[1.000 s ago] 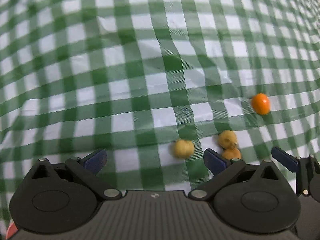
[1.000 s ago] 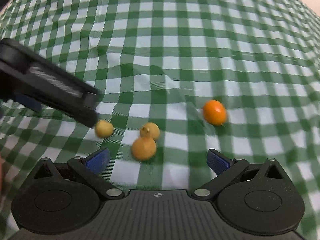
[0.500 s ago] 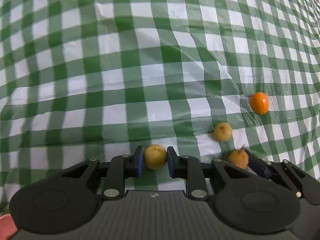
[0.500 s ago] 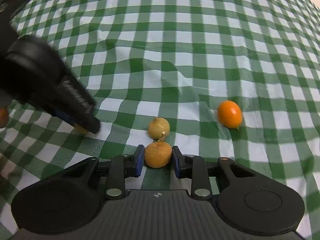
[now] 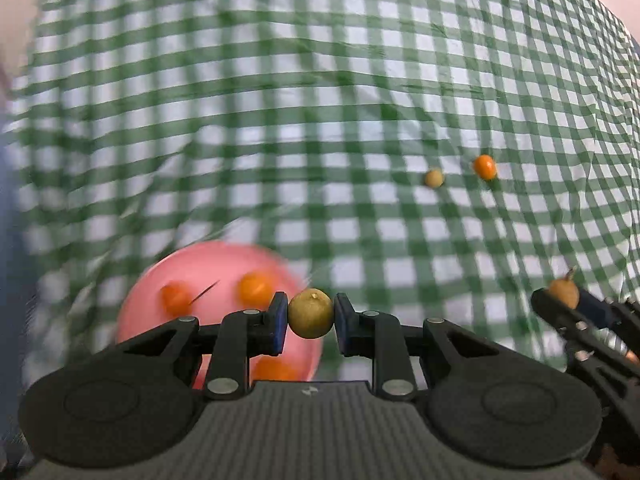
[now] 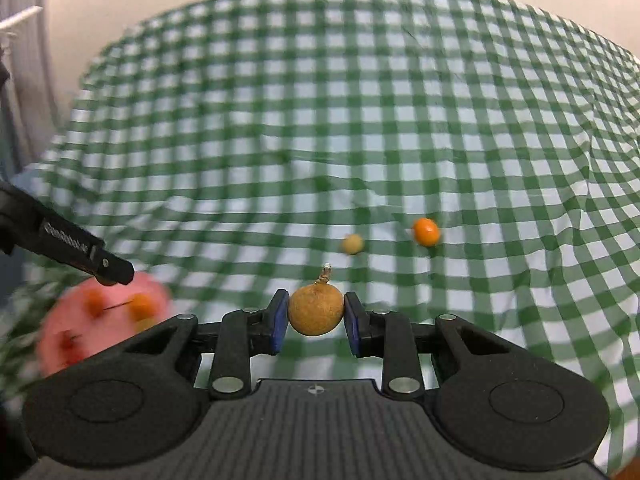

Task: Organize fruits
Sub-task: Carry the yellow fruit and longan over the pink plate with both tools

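Left wrist view: the left gripper point(image 5: 311, 320), which stood wide apart over the green checked cloth point(image 5: 360, 100) a second ago, has just been closing and now has its blue pads clamped on a small yellow-green fruit point(image 5: 311, 313). That fruit lay on the cloth then; now it is up off it. A pink plate point(image 5: 208, 264), not seen earlier, lies blurred just behind the fingers, with orange fruits point(image 5: 255, 289) on it; its near edge is hidden by the gripper body, so their count is unclear. Two fruits are left on the cloth well beyond, a pale one point(image 5: 434, 178) beside an orange one point(image 5: 485, 167). At the right edge the right gripper point(image 5: 568, 304) is partly cut off, carrying a brown fruit point(image 5: 563, 293).

Right wrist view: the right gripper point(image 6: 316, 318), open a second ago, has likewise just been closing and is clamped on the brown stemmed fruit point(image 6: 316, 310), lifted clear of the cloth point(image 6: 360, 120). The pale fruit point(image 6: 352, 244) and orange fruit point(image 6: 426, 232) lie beyond. At the left, the pink plate point(image 6: 56, 332) is smeared by motion, partly covered by the left gripper's black finger point(image 6: 72, 244).
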The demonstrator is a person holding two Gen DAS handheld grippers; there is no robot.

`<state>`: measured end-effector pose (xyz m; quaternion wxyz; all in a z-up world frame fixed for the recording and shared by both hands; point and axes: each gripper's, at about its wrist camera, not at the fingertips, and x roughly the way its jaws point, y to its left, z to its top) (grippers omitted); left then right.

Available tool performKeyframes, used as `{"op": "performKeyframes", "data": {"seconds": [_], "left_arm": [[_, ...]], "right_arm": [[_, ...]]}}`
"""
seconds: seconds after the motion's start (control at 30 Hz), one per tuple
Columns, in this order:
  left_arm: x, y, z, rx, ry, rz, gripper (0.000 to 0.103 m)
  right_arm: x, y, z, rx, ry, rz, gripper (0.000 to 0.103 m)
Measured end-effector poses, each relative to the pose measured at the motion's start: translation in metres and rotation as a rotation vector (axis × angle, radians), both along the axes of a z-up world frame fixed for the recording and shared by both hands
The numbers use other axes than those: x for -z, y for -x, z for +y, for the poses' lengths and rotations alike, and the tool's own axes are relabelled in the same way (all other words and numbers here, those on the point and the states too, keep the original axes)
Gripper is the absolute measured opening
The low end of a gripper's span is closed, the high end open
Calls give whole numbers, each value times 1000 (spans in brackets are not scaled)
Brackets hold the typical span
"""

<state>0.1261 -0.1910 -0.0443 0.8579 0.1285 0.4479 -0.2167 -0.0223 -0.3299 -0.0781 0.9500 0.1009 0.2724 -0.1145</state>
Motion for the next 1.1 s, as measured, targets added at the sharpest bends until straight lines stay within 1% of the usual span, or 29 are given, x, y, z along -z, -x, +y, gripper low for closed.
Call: {"op": "performKeyframes", "data": {"seconds": [0.07, 0.23, 0.37, 0.5, 0.7, 0.87, 1.1], "left_arm": [[-10, 22, 29, -33, -8, -17, 27], [-24, 69, 96, -127, -16, -3, 27], [-34, 99, 138, -188, 3, -29, 27], [-44, 124, 166, -223, 46, -67, 27], [-51, 139, 179, -219, 93, -92, 27], [-54, 146, 187, -210, 118, -95, 27], [-54, 147, 195, -237, 137, -98, 27]], "right_arm": [[-12, 14, 22, -43, -16, -14, 31], [-35, 39, 80, -175, -56, -49, 31], [-49, 55, 120, -253, -2, -66, 31], [-64, 70, 144, -282, 40, -71, 31], [-76, 93, 164, -278, 72, -86, 31], [-75, 96, 160, -286, 79, -87, 31], [-78, 99, 169, -322, 106, -73, 31]]}}
